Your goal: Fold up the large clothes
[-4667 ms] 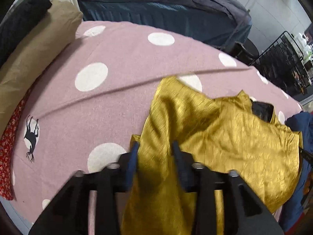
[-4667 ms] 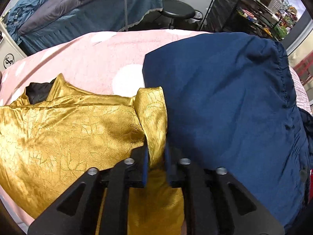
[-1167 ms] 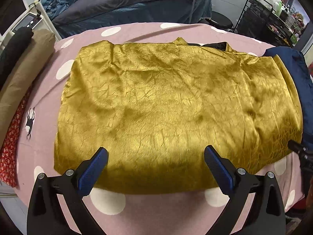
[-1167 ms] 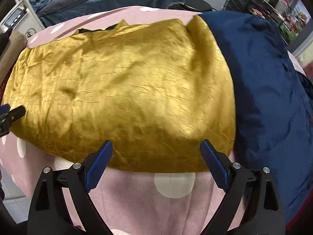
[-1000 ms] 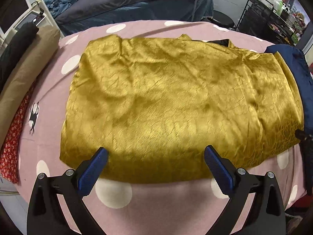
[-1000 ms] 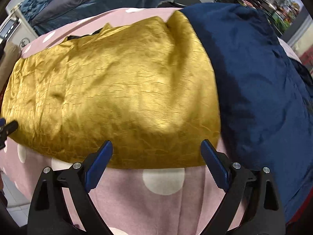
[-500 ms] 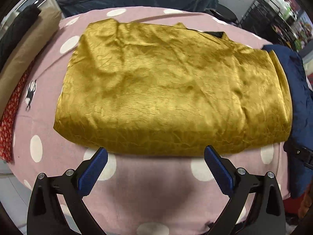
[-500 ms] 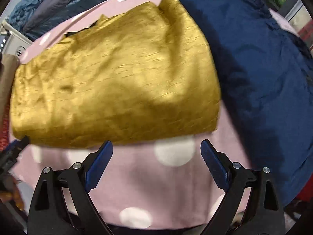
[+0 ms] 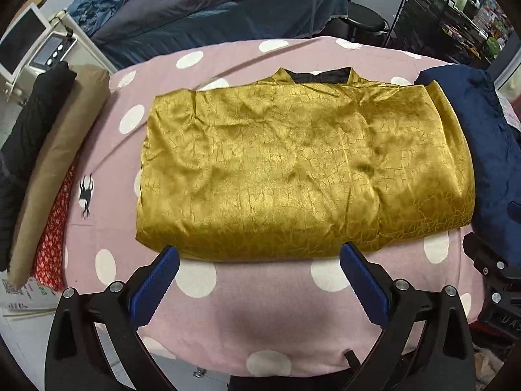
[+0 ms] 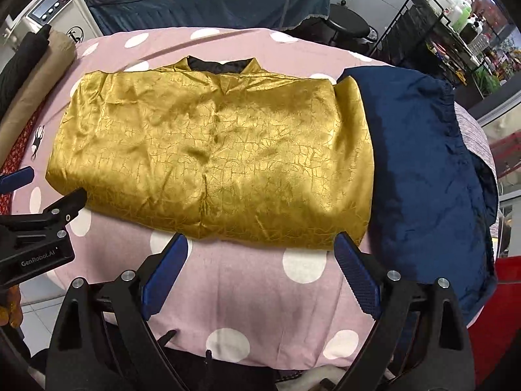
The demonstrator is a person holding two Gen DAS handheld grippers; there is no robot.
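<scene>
1. nearest, at 6 o'clock, the left gripper [image 9: 259, 262] and the right gripper [image 10: 260, 251] both gape wide, holding nothing, just short of the cloth.
2. beyond, at centre, the gold garment [image 9: 302, 169] lies folded on the dotted blanket [image 9: 260, 319].
3. risk: the slick fabric may slide apart when pinched; its 3 o'clock edge overlaps the navy garment [image 10: 420, 163].

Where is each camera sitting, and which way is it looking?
Left wrist view: sits on the left gripper, looking forward over the gold garment; its open blue-padded fingers show, the other gripper at the right edge.
Right wrist view: sits on the right gripper, facing the same garment; its open fingers show, the left gripper at the left edge.
Both share the garment, the navy garment and the pink dotted cover.
</scene>
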